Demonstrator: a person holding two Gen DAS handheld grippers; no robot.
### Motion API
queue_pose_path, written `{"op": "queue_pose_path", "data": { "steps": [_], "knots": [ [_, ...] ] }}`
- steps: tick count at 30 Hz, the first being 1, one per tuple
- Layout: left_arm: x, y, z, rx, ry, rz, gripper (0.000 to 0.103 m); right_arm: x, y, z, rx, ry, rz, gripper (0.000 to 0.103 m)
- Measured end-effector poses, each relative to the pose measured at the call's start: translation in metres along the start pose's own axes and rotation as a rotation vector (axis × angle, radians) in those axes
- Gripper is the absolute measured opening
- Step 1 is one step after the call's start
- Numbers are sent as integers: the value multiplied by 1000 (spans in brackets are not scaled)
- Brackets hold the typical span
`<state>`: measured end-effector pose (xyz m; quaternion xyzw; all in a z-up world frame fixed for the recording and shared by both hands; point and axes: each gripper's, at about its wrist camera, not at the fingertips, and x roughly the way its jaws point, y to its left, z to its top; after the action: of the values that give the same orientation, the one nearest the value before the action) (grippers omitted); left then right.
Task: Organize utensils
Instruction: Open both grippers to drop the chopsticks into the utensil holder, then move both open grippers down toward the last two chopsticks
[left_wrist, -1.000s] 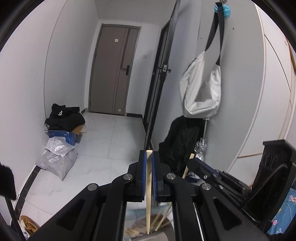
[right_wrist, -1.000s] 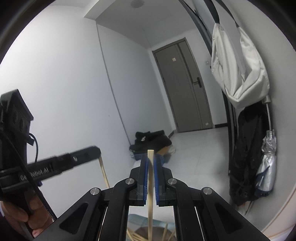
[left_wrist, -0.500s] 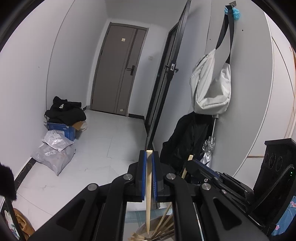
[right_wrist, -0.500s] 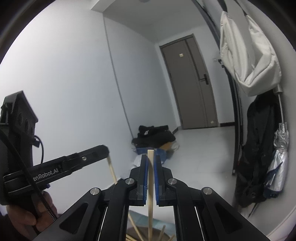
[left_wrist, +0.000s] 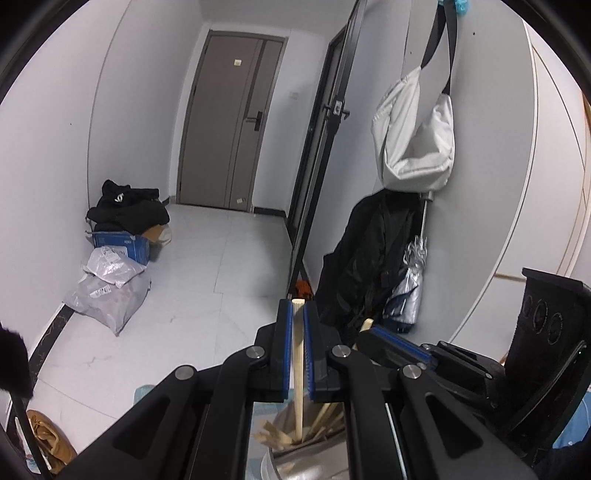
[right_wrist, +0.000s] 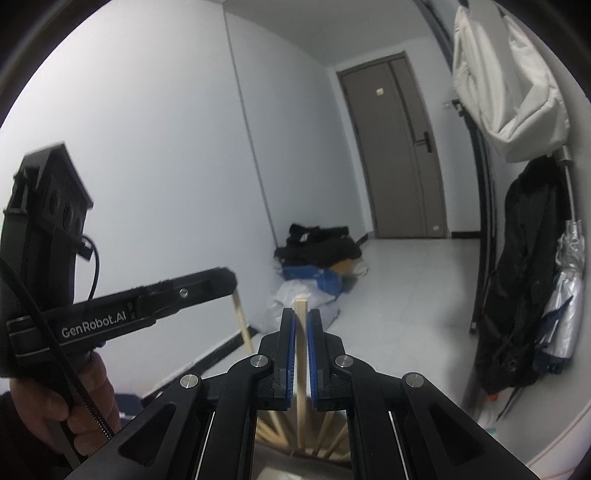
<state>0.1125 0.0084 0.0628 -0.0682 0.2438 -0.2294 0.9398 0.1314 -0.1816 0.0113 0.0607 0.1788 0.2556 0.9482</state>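
Chopsticks, one pinched upright in each gripper, left (left_wrist: 297, 350) and right (right_wrist: 301, 354), hang over a crowded metal holder (left_wrist: 306, 461); tips could snag the sticks inside and skid out.

A white bag (left_wrist: 413, 136) hangs above a black coat (left_wrist: 369, 254).

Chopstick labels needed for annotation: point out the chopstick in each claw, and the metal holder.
Left chopstick (left_wrist: 297, 354), left wrist view, shaft between pads.
Right chopstick (right_wrist: 301, 354), right wrist view, shaft between pads.
Metal holder (left_wrist: 295, 466), left wrist view, front wall.
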Motion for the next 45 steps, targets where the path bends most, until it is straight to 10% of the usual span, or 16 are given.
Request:
{"op": "queue_pose_path", "data": {
  "steps": [8,20,28,45],
  "knots": [
    [-3,-4,-13,7,78,-6,4,-2,6,-24,-4,108,29,8],
    [-49,1,-24,-72,26,172,69,-55,5,-37,59,108,-26,26],
    [-75,-5,-39,-88,-1,269,81,-96,22,-47,91,73,-68,56],
    [-100,2,-93,-137,-48,326,100,-118,60,-85,55,135,-119,69]
  ]
}}
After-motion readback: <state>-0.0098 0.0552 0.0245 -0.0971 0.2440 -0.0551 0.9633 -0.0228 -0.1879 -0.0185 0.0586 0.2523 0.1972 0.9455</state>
